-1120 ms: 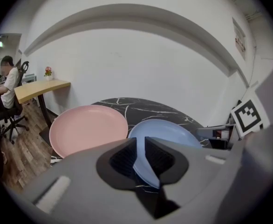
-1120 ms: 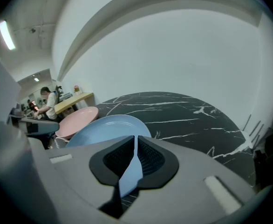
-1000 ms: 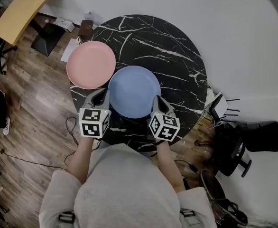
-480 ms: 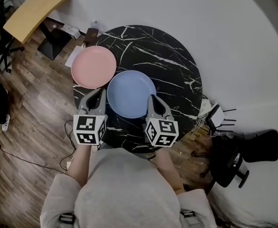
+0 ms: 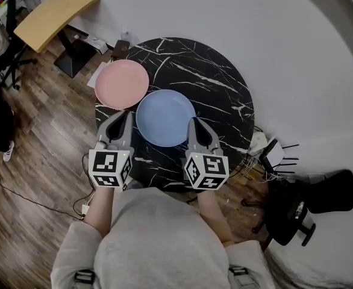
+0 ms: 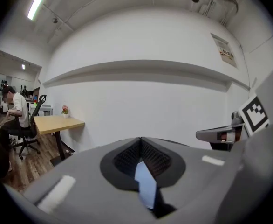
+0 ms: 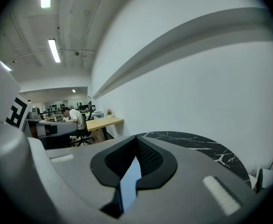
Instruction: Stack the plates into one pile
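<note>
A round pale-blue plate (image 5: 164, 118) was held over the round black table with white marble veining (image 5: 206, 71). The left gripper (image 5: 127, 114) was clamped tight on the plate's left rim, and the right gripper (image 5: 194, 122) likewise on its right rim. A round pink plate (image 5: 121, 83) lay flat at the table's left edge, just beside the blue one.

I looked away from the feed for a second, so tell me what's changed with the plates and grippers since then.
The left gripper and right gripper, each shut on an edge of the blue plate, rose toward the camera and levelled out, apparently lifting it. The pink plate stayed on the table, and neither grip let go.
</note>
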Available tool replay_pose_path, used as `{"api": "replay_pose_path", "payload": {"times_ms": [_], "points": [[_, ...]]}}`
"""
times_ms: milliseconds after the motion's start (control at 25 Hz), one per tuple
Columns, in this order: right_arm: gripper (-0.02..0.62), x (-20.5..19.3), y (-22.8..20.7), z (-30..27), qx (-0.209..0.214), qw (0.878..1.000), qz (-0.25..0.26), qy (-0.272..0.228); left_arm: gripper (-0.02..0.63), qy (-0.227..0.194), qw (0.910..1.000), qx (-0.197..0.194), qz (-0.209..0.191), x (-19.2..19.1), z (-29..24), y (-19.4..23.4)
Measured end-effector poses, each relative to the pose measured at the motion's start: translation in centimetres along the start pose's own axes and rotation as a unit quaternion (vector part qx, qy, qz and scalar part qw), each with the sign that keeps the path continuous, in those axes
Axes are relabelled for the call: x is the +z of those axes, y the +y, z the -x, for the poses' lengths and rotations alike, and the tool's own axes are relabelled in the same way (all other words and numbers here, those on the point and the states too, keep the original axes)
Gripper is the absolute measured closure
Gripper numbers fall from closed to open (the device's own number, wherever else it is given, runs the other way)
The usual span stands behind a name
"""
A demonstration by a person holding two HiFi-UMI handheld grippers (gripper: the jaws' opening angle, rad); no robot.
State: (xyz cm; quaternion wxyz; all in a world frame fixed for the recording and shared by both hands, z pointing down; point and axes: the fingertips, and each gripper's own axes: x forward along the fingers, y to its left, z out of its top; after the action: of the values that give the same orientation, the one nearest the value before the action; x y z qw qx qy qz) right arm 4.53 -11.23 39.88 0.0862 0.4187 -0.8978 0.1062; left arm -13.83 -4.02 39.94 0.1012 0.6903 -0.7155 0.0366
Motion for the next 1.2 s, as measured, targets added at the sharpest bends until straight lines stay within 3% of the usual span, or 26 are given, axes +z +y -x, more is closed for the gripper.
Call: {"api": "replay_pose_path", "payload": {"times_ms": [440,920,1200], "points": [[0.592,4.0,1.1,3.6,0.030,0.997,0.026,-0.065,0.546,-0.075,0.9965,0.019,-0.030,4.3,4.1,-1.9],[0.592,5.2,2.6,5.9,0.064,0.993,0.027,-0.098,0.546,-0.105,0.9926,0.048,-0.037,5.7,7.9,-2.7],[0.592,6.7,3.4,4.5,0.052,0.992,0.019,-0.116,0.546,-0.117,0.9915,0.042,-0.038,6.8,6.9,-0.2]]}}
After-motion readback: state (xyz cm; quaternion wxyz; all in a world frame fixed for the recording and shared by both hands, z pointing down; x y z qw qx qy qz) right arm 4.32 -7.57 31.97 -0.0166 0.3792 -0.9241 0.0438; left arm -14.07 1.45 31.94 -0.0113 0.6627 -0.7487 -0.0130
